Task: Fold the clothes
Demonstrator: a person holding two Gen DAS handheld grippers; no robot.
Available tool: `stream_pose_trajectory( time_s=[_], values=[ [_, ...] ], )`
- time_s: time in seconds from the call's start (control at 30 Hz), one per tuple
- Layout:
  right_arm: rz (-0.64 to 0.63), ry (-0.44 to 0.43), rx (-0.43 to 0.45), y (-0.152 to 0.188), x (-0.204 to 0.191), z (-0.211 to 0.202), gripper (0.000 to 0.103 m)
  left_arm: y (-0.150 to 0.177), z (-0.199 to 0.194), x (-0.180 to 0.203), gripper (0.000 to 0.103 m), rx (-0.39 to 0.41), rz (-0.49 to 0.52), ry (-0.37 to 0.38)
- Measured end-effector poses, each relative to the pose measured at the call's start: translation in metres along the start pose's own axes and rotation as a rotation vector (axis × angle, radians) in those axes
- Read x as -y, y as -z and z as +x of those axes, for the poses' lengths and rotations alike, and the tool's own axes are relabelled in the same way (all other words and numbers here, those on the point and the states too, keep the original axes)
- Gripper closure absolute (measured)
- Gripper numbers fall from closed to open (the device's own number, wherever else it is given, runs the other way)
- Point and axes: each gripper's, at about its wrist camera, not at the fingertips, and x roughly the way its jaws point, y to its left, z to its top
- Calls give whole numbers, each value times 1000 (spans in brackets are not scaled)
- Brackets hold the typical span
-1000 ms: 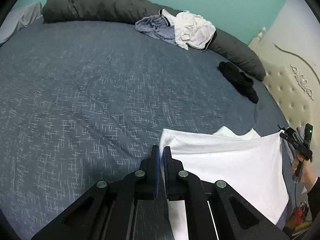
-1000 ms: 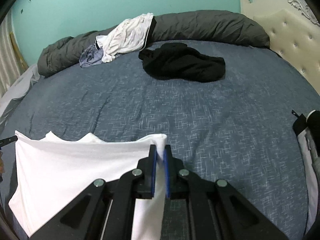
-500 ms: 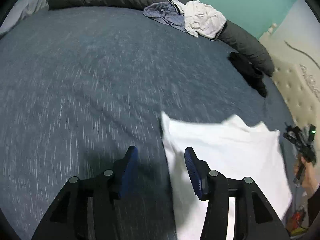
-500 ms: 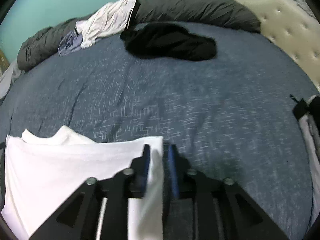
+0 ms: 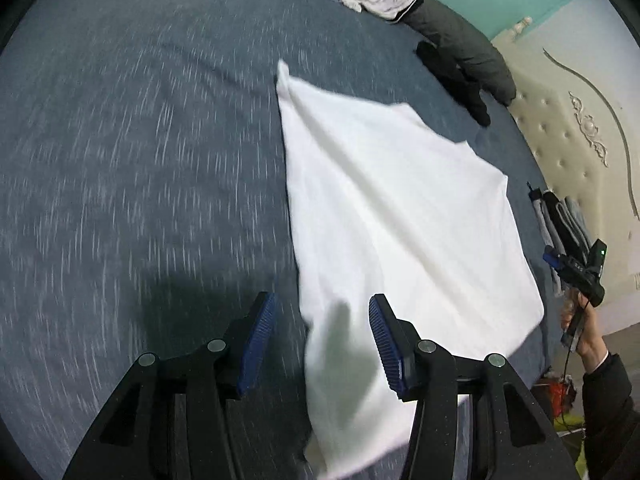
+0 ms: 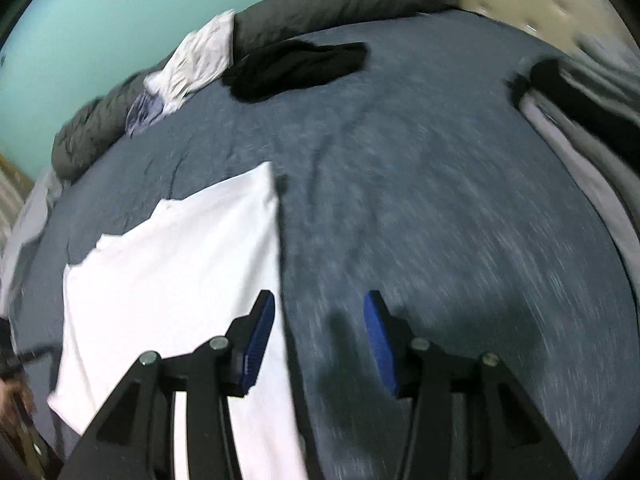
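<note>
The white garment is lying flat and smooth (faint diagonal creases) on the bed; the left gripper is gaping empty, the right gripper is opening, gripping nothing.

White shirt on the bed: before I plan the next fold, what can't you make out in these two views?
- Left wrist view: the white shirt's near hem is hidden behind the open left gripper and cut off by the bottom edge.
- Right wrist view: motion blur hides creases; the shirt's left edge is cut off beside the opening right gripper, which has nothing between its jaws.
- Sleeves: tucked under or not, cannot tell.
</note>
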Motion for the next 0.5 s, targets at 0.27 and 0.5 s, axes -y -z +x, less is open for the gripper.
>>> stream_pose_trajectory(
  time_s=[0.27,0.5],
  values=[
    [-12,-8,-33,40,11,-34,56,36,-2,15,72,-61,36,-55],
    [50,-30,-30,53,23,-51,56,59,-14,18,99,-40,48,-67]
  ],
)
